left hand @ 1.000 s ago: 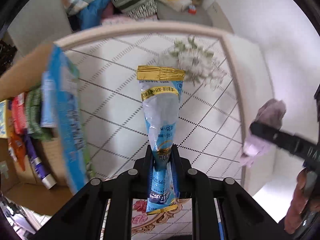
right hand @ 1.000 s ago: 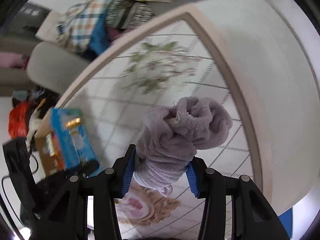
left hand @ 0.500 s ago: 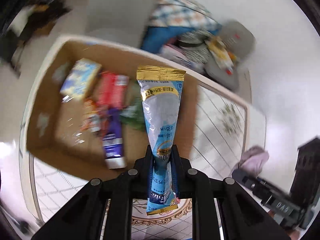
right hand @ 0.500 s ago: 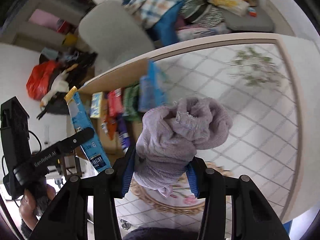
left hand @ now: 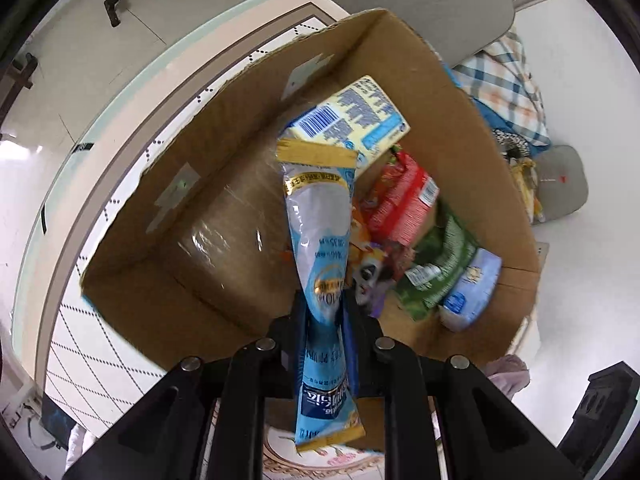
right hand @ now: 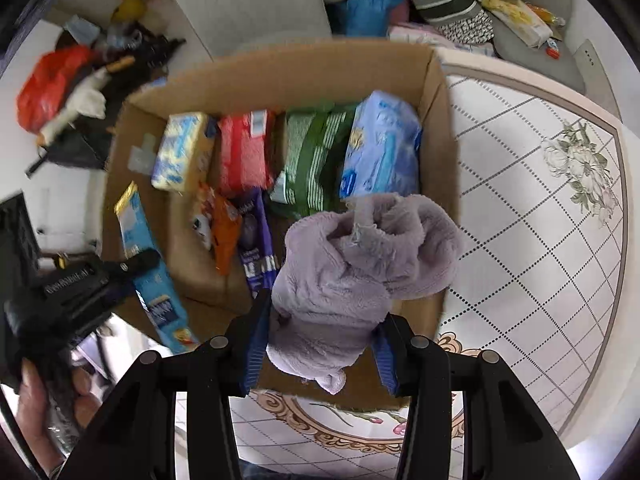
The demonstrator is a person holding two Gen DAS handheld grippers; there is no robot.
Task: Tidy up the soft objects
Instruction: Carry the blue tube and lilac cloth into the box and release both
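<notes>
- Big swing in the last second: 1.0 s ago both cameras stared at bare patterned table, and now the cardboard box fills the left wrist view and sits dead centre in the right wrist view too.
- Left gripper is clenched on the blue sachet, pinched low on its body, gold-sealed top pointing to 12 o'clock, hanging over the open box interior.
- From the right wrist view the same blue sachet shows at 9 o'clock, in the left gripper at the box's near-left edge, not yet let go.
- Right gripper is clamped around the purple fleece bundle, its blue pads squeezing both sides; the bundle hovers over the box's near-right corner.
- Already lying in the box: yellow-blue pack at 10 o'clock, red pack, green pack at 12 o'clock, light blue pack at 1 o'clock, with an orange packet and a purple packet nearer in.
- What it means, by my read: carry phase is over, both loads are at the drop zone, and release is the next call.
- The free cardboard floor at 9 o'clock in the left wrist view looks like the roomiest landing spot.
- Watch-out: the fleece sits close to the box wall, so it may drape over the rim.
</notes>
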